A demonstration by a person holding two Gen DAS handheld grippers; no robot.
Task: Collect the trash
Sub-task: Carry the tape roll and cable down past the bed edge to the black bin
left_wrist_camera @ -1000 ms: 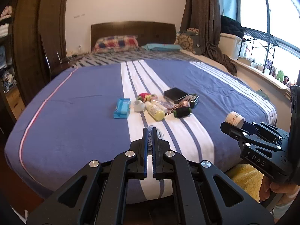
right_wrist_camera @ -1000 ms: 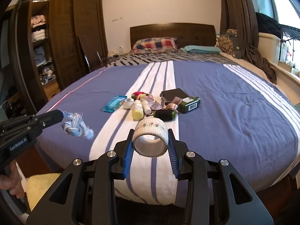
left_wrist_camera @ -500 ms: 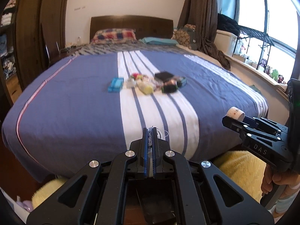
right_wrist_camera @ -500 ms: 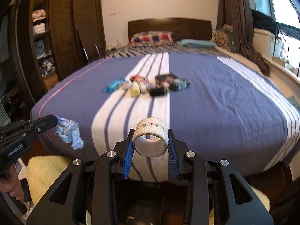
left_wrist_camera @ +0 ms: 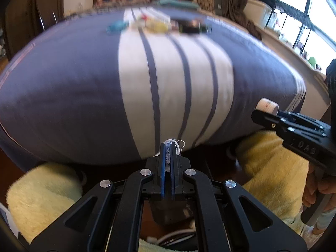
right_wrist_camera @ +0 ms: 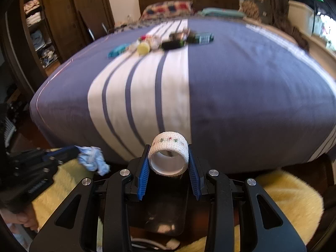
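My left gripper point(left_wrist_camera: 167, 147) is shut on a small wad of blue and white string point(left_wrist_camera: 171, 145), which also shows in the right wrist view as a knotted bundle point(right_wrist_camera: 92, 159) at the left gripper point(right_wrist_camera: 73, 150) tip. My right gripper point(right_wrist_camera: 168, 157) is shut on a white tape roll point(right_wrist_camera: 168, 156) with small printed figures; the same tape roll point(left_wrist_camera: 267, 106) shows at the right gripper point(left_wrist_camera: 264, 113) in the left wrist view. Both grippers hang past the foot of the bed, over a dark bin point(right_wrist_camera: 166, 205) on the floor between yellow fluffy cushions.
The blue bed point(right_wrist_camera: 252, 96) with white stripes fills the view ahead. A cluster of items point(right_wrist_camera: 161, 41) lies far up the bed: a teal pack, a yellow bottle, dark boxes. Yellow fluffy cushions point(left_wrist_camera: 44, 193) flank the dark bin point(left_wrist_camera: 170, 212). A wardrobe point(right_wrist_camera: 42, 21) stands left.
Both grippers have sunk and tilted downward, from above the bed's surface to below its foot edge. The floor, cushions and dark bin have come into view. Both grips are unchanged.
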